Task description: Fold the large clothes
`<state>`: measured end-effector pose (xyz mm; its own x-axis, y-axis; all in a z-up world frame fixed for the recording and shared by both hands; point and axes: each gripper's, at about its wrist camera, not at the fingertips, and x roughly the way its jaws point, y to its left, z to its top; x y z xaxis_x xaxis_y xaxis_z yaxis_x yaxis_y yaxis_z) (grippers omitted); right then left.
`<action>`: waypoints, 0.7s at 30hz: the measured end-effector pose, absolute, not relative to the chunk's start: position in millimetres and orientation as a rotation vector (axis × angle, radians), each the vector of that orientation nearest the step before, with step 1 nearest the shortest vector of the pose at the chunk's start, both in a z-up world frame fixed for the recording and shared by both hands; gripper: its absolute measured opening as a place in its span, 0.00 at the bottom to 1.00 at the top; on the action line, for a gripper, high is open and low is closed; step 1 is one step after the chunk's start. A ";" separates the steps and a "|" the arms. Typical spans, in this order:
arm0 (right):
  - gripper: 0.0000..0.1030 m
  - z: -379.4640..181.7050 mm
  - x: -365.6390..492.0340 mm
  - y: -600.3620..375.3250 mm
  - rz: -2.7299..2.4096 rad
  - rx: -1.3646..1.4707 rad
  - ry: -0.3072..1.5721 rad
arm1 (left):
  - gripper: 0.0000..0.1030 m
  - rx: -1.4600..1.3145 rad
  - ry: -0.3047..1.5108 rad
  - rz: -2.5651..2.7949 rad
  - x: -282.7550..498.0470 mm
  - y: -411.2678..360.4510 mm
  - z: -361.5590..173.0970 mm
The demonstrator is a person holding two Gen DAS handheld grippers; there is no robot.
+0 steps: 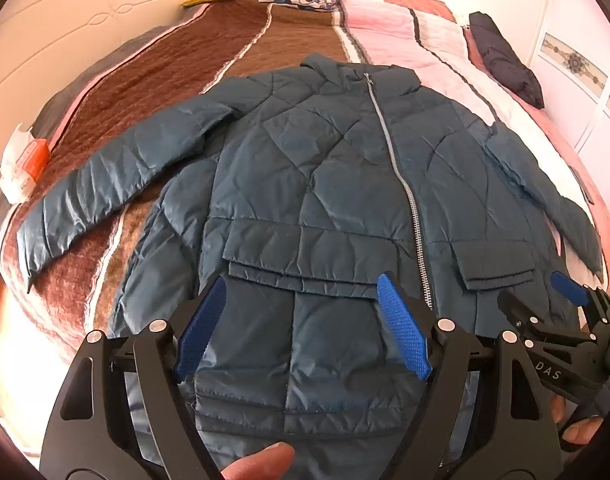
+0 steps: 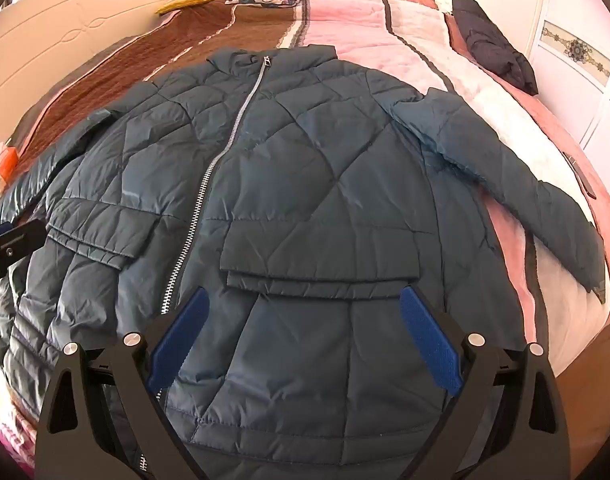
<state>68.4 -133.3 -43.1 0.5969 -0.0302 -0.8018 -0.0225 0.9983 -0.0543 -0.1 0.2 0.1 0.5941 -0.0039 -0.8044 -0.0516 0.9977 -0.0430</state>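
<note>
On the bed (image 1: 153, 80), teal quilted jacket (image 1: 313, 168) lies flat, zipped, sleeves out. Left tongs (image 1: 303, 330) & right tongs (image 2: 305, 340) both spread wide over its hem, nothing gripped. Only legible text: "DAS" on right tongs' black arm.

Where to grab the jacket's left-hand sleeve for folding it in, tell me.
Judging by its pose, grip the sleeve near its cuff, coming from the outer side with the left gripper, which is open. It lies flat and splayed away from the jacket on the bedspread, so the cuff is free.
</note>
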 end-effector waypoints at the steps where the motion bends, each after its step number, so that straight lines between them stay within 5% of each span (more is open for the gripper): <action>1: 0.90 -43.1 68.5 -133.4 -0.004 -0.061 0.932 | 0.75 -0.063 0.937 0.028 0.1 0.1 -0.1; 21: 0.90 -46.1 68.5 -136.4 -0.008 -0.055 0.936 | 0.75 -0.067 0.940 0.026 0.2 0.3 -0.3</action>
<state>68.5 -136.4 -46.1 0.5930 -0.0308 -0.8046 -0.0168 0.9986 -0.0506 0.2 0.3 -0.3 0.5897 -0.0069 -0.8076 -0.0512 0.9976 -0.0460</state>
